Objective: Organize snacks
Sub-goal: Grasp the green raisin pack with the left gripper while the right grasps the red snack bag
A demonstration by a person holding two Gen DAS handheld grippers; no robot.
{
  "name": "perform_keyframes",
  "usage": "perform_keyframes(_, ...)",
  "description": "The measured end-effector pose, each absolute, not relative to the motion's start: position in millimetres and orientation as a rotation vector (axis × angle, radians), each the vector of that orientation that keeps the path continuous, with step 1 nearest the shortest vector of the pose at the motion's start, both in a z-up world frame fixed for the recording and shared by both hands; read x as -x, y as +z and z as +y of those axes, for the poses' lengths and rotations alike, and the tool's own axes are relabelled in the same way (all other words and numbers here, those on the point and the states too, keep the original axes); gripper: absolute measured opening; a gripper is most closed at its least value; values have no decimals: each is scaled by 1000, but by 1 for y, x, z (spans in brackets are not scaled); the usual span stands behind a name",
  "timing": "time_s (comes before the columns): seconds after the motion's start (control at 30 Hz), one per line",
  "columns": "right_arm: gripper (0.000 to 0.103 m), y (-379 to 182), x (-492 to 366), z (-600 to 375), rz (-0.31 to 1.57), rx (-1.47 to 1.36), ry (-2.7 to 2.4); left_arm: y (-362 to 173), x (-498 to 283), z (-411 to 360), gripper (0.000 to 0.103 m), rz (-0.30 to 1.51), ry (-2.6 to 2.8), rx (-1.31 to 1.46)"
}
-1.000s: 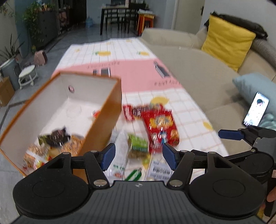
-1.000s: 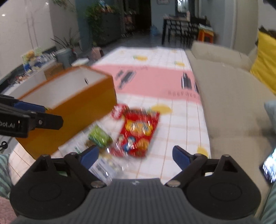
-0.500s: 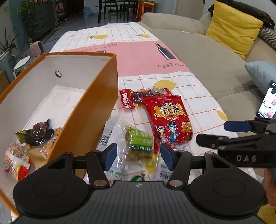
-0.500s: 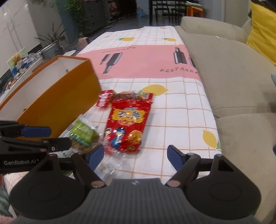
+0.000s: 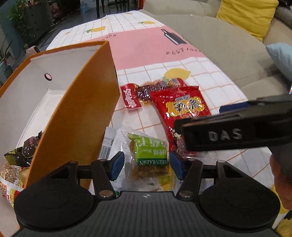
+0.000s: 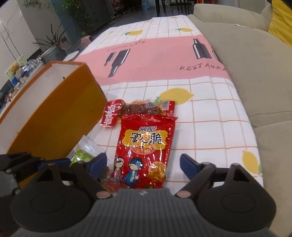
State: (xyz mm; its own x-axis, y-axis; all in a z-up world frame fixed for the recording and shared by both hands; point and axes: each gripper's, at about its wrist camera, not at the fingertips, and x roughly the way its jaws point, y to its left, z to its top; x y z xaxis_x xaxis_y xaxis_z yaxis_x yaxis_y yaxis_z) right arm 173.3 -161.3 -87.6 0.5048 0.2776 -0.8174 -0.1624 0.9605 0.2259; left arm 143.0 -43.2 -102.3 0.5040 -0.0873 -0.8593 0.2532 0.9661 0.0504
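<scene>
An orange box (image 5: 76, 116) with a white inside stands at the left and holds several snack packets (image 5: 27, 151). Beside it on the tablecloth lie a green raisin packet (image 5: 151, 155), a big red snack bag (image 6: 146, 142) and a small red date packet (image 6: 111, 114). My left gripper (image 5: 147, 165) is low over the raisin packet, which lies between its open blue pads without being pressed. My right gripper (image 6: 143, 164) straddles the lower end of the red bag, its jaws opening wide. One of its fingers (image 5: 228, 134) crosses the left wrist view.
The lemon-and-pink tablecloth (image 6: 164, 60) runs far ahead. A beige sofa (image 6: 255, 63) borders the table on the right, with a yellow cushion (image 5: 250, 14) and a blue one (image 5: 281, 54). A person's hand (image 5: 279, 173) shows at the right edge. Potted plants (image 6: 53, 43) stand far left.
Both grippers have dropped closer to the snacks. The raisin packet now sits between my left pads, and my right gripper has slid in over the red bag, across the left view.
</scene>
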Motion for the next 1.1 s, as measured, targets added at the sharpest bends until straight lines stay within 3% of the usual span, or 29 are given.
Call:
perform_keyframes(0.2, 86, -102, -186, -153, 1037, -105, 250, -109, -147, -42, 61, 1047, -205, -152)
perform_keyframes(0.37, 85, -110, -189, -148, 1056, -95, 261, -109, -148, -41, 49, 1049, -221, -127)
perform_keyframes(0.57, 69, -112, -188, -145, 1048, -60, 277, -109, -148, -40, 45, 1044, -221, -109)
perform_keyframes(1.1, 68, -92, -178, -167, 969, -33, 211, -85, -137, -36, 44, 977, -197, -58)
